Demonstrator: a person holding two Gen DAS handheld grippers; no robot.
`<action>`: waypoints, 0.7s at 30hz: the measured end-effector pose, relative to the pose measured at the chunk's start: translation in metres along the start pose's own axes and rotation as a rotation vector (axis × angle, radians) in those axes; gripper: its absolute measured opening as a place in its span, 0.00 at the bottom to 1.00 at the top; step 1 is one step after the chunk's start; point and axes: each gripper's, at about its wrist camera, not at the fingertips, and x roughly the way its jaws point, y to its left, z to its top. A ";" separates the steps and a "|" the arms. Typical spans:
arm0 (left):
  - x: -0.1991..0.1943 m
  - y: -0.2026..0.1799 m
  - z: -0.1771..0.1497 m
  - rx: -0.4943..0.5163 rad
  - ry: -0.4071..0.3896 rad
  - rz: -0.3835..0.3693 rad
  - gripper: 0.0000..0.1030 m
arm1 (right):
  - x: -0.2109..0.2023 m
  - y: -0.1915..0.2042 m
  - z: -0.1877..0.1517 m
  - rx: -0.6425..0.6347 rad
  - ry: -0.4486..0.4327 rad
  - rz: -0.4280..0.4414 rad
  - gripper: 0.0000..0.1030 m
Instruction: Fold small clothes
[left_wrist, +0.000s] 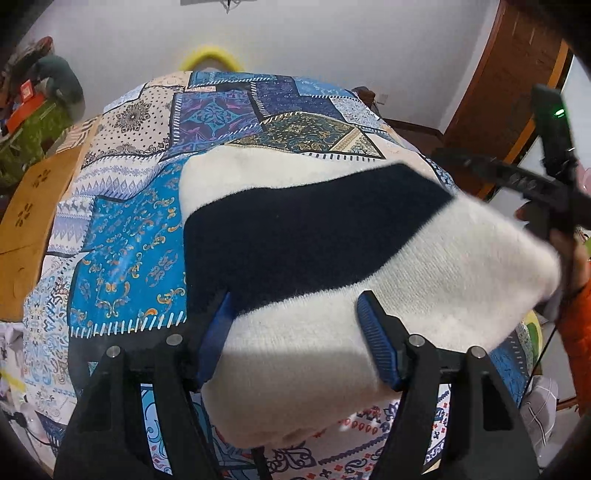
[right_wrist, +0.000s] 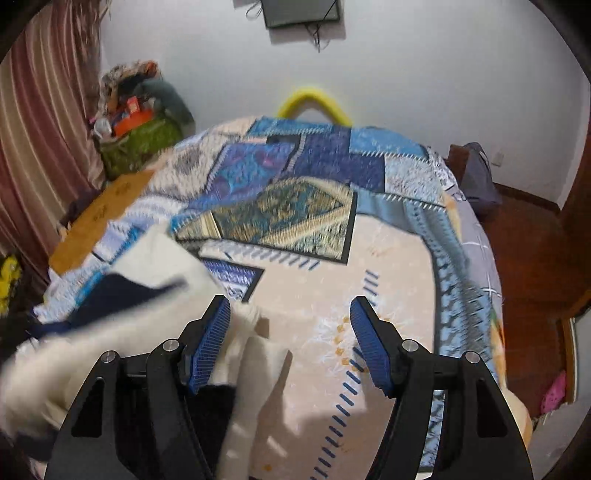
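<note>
A white knitted garment (left_wrist: 424, 266) with a broad navy band (left_wrist: 295, 236) lies on the patchwork bedspread (left_wrist: 129, 240). My left gripper (left_wrist: 295, 295) hangs open just over its near white part. The blue pads (left_wrist: 376, 343) straddle the cloth without pinching it. At the far right a hand in an orange sleeve (left_wrist: 576, 325) holds the black frame of the right gripper (left_wrist: 535, 184) by the garment's lifted right end. In the right wrist view my right gripper (right_wrist: 290, 300) is open over the bedspread (right_wrist: 369, 258). The blurred garment (right_wrist: 147, 258) sits against its left finger.
A wooden board (left_wrist: 33, 206) (right_wrist: 99, 218) lies along the bed's left side. A yellow ring (left_wrist: 208, 55) (right_wrist: 314, 99) stands at the far edge against the wall. A green bag of clutter (right_wrist: 140, 144) and a striped curtain (right_wrist: 37, 129) are at left, wooden furniture (left_wrist: 509, 74) at right.
</note>
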 end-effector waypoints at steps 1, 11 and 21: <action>-0.001 -0.002 0.001 0.003 -0.002 0.008 0.67 | -0.006 -0.001 0.003 0.006 -0.008 -0.003 0.62; -0.023 0.000 0.000 -0.006 -0.039 0.015 0.67 | -0.038 0.052 -0.012 -0.033 0.065 0.178 0.63; -0.046 0.041 -0.002 -0.073 -0.038 0.065 0.67 | -0.004 0.067 -0.042 0.031 0.205 0.280 0.21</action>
